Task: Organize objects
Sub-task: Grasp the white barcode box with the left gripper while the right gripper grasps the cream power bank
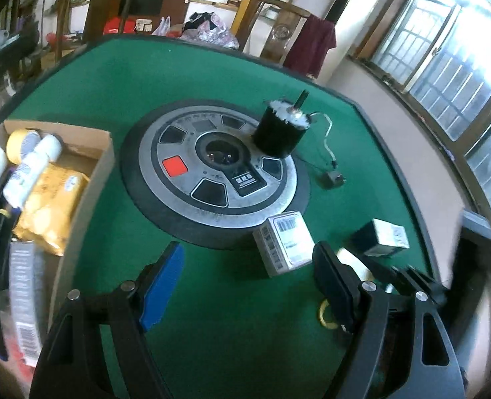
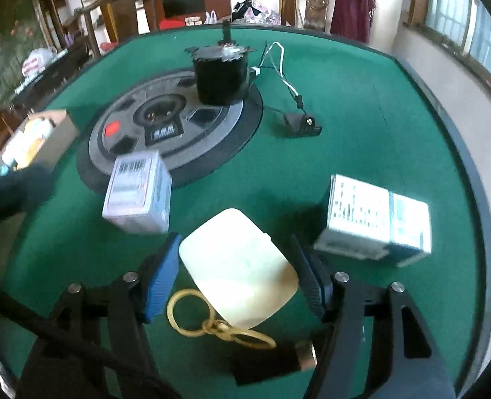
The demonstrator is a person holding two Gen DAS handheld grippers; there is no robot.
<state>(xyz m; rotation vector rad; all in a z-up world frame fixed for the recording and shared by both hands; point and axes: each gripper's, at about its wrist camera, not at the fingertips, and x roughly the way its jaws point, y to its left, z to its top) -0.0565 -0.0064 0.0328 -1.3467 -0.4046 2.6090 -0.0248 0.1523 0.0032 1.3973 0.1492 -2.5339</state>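
A cream plastic case point(image 2: 239, 266) lies on the green table point(image 2: 362, 139) between the pads of my right gripper point(image 2: 235, 239). The pads stand close beside its two sides, and I see no squeeze on it. Yellow rubber bands point(image 2: 192, 312) lie just in front of the case. My left gripper point(image 1: 245, 266) hangs open over bare felt with nothing between its fingers. A white barcoded box point(image 1: 283, 242) stands just beyond it. A dark blue and white box point(image 2: 375, 219) lies to the right of the case. The right gripper point(image 1: 408, 279) shows at the lower right of the left wrist view.
A cardboard box point(image 1: 105, 166) at the left edge holds tubes, a yellow packet and other items. A black cylindrical motor point(image 1: 280, 133) stands on the table's round centre panel point(image 1: 212, 166), its cable and plug point(image 1: 332, 176) trailing right. Chairs stand beyond the far edge.
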